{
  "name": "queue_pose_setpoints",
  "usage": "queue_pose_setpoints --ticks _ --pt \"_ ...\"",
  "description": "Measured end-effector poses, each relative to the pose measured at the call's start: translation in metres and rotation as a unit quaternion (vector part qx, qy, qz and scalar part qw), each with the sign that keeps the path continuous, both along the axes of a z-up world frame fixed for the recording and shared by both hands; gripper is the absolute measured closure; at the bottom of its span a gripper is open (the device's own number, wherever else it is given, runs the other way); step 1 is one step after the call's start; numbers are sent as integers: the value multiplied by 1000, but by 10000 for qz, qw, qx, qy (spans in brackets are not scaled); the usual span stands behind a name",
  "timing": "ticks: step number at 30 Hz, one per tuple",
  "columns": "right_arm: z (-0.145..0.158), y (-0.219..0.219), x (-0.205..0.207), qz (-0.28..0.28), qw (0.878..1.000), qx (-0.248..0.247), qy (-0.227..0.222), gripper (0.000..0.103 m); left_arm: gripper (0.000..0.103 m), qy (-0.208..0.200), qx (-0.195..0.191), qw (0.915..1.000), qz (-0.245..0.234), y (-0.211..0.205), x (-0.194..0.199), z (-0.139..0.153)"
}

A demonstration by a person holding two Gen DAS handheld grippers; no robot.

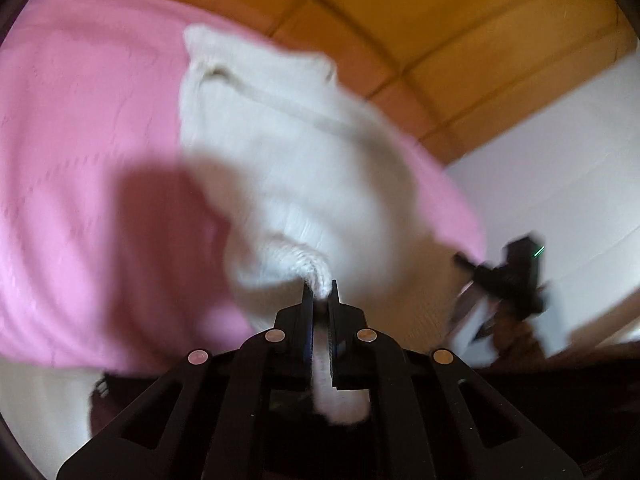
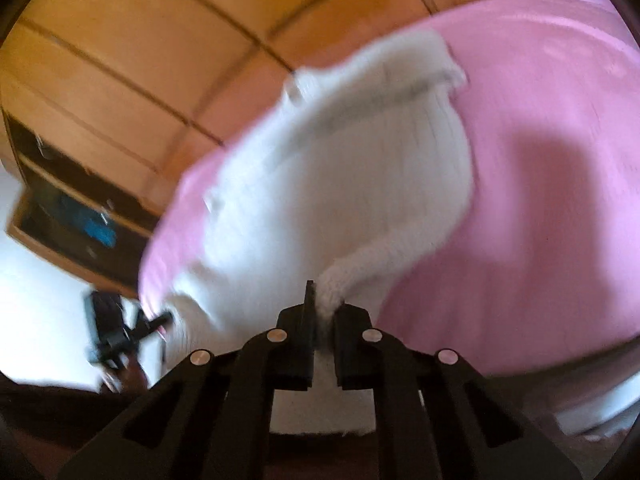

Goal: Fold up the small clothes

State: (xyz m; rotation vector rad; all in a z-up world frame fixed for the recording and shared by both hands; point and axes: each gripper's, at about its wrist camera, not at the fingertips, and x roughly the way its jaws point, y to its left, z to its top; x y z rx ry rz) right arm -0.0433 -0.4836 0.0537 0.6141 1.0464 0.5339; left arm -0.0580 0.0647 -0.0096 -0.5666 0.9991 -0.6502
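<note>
A pink bedsheet [image 1: 80,128] covers the bed, with orange-brown wooden panelling [image 1: 440,20] beyond its far edge. Over it hangs a white knit garment [image 1: 288,152], stretched between both tools and lifted at the near end. The left gripper [image 1: 320,294] pinches one knit corner tight; the right gripper [image 2: 323,300] is clamped on the other. I judge folding barely begun: no crease is laid yet. No readable writing shows.

Knit garment [image 1: 296,152] over the bedspread [image 1: 80,120] — wooden panelling [image 1: 440,20] behind.
</note>
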Motion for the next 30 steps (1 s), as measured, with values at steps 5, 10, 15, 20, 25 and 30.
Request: queue_pose_setpoints --ticks 5,10,15,20,25,30 --pt "-1 -8 53 -711 9974 114 54 97 98 -144 -775 9961 401 6 51 20" --pt "-21 -16 104 -1286 9908 -48 407 96 98 341 -822 9876 1291 12 125 14" --pt "-22 -40 116 -1847 9821 152 345 34 80 658 -115 9703 2324 28 160 4" --pt "-15 -56 102 -1688 9853 -234 101 30 42 343 433 9698 2374 34 146 4" --pt "-27 -33 70 -780 9885 -1295 -7 26 42 -113 1203 9854 1196 9 115 -13" --pt "-54 3 69 -495 9738 -2217 -147 30 42 -161 1571 9845 758 -20 102 -44"
